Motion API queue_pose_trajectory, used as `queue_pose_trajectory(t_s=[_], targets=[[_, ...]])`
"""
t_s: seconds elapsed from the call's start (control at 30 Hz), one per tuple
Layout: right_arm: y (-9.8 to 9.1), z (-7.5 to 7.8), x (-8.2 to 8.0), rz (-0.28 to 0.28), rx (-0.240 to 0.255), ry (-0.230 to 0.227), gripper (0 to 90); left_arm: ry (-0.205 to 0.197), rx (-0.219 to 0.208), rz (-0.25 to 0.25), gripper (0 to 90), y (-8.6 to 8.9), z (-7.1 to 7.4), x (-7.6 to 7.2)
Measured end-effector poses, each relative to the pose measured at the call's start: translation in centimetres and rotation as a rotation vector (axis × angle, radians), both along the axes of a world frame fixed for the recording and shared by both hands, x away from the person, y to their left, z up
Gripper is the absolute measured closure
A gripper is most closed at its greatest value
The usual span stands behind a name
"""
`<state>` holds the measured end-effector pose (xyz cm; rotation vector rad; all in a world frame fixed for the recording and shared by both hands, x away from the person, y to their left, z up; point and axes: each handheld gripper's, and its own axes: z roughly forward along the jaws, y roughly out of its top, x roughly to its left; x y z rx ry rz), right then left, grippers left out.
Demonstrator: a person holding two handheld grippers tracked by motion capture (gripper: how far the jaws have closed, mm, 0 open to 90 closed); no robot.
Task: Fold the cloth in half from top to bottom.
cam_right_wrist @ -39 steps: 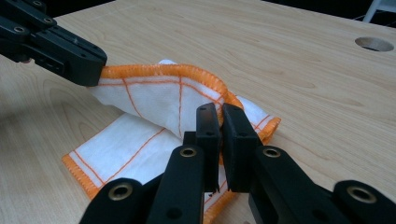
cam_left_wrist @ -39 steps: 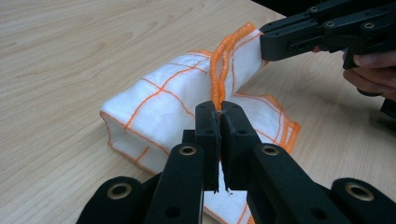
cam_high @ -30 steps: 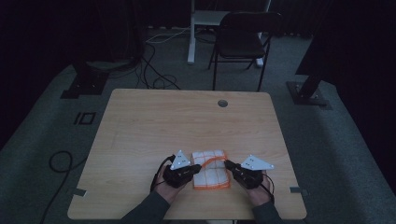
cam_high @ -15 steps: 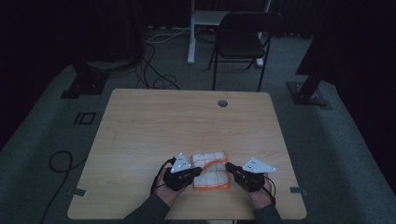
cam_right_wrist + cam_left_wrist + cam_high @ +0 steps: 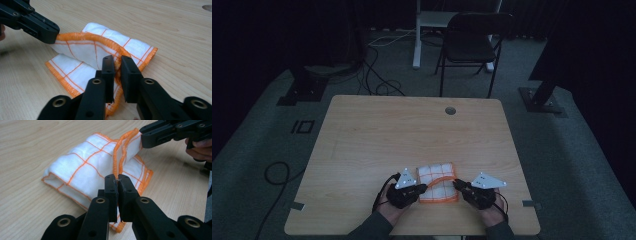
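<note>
item: white cloth (image 5: 438, 182) with orange grid lines and orange stitched hem, folded, lying on the wooden tabletop (image 5: 412, 135) near its 6 o'clock edge, between the two grippers. left gripper (image 5: 423, 188), held in the person's hand at the cloth's 9 o'clock side: jaws pressed together on the orange hem; in the left gripper view (image 5: 117, 180) the hem runs up out of the closed tips and the top layer is lifted off the fold below. right gripper (image 5: 457, 184), held at the cloth's 3 o'clock side: jaws have just been opening, a narrow gap now stands between them in the right gripper view (image 5: 118, 61), with the raised hem edge passing through that gap; whether the pads still press on it cannot be told. condition of cloth: upper layer drawn up into an arched ridge between the two grippers, lower layers flat on the tabletop. surroundings: round cable hole (image 5: 450, 110) near the tabletop's 12 o'clock edge, well apart from the cloth; dark folding chair (image 5: 472, 45) on the floor beyond the 12 o'clock edge; loose cables (image 5: 379, 75) on the floor toward 11 o'clock.
</note>
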<state>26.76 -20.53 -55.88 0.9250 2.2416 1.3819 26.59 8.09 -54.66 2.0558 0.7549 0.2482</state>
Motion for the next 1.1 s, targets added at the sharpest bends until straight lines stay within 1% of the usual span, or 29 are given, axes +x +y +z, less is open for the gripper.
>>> queue_pose_trajectory(t_s=[0.13, 0.17, 0.2, 0.27, 0.43, 0.53, 0.57, 0.63, 0.67, 0.8, 0.9, 1.1], targets=[[-0.2, 0.0, -0.1, -0.002, 0.007, -0.001, 78.7, 0.004, 0.006, -0.004, 87.4, 0.0, -0.2, -0.1], [-0.3, 0.1, -0.2, -0.002, 0.012, -0.002, 77.6, 0.008, 0.015, -0.006, 87.4, 0.0, -0.4, -0.2], [-0.5, 0.3, -0.3, 0.002, 0.032, -0.009, 75.3, 0.009, 0.015, -0.005, 87.3, -0.1, -0.6, -0.3], [-0.7, 0.5, -0.4, 0.004, 0.051, -0.016, 74.4, 0.014, 0.018, -0.007, 87.3, -0.1, -0.8, -0.4], [-1.1, 0.7, -0.5, -0.004, 0.066, -0.026, 74.2, 0.028, 0.025, -0.011, 86.2, -0.1, -1.4, -0.8], [-1.1, 0.7, -0.5, -0.006, 0.064, -0.027, 74.3, 0.032, 0.023, -0.007, 83.4, 0.0, -1.5, -0.9], [-1.1, 0.7, -0.5, -0.011, 0.066, -0.028, 74.3, 0.031, 0.021, 0.003, 80.9, 0.3, -1.4, -1.0], [-1.1, 0.7, -0.5, -0.012, 0.068, -0.029, 74.3, 0.031, 0.016, 0.008, 80.0, 0.5, -1.4, -1.1], [-1.2, 0.7, -0.5, -0.015, 0.067, -0.027, 74.3, 0.029, 0.016, 0.015, 76.7, 0.7, -1.3, -1.1], [-1.3, 0.7, -0.4, -0.022, 0.067, -0.023, 74.3, 0.025, 0.006, 0.04, 75.7, 1.6, -1.1, -1.0], [-1.2, 0.7, -0.4, -0.021, 0.066, -0.024, 74.3, 0.022, 0.005, 0.052, 75.8, 1.8, -1.1, -0.8], [-1.4, 0.7, -0.4, -0.025, 0.063, -0.024, 74.4, 0.012, -0.004, 0.097, 75.0, 2.6, -1.0, -0.2]])
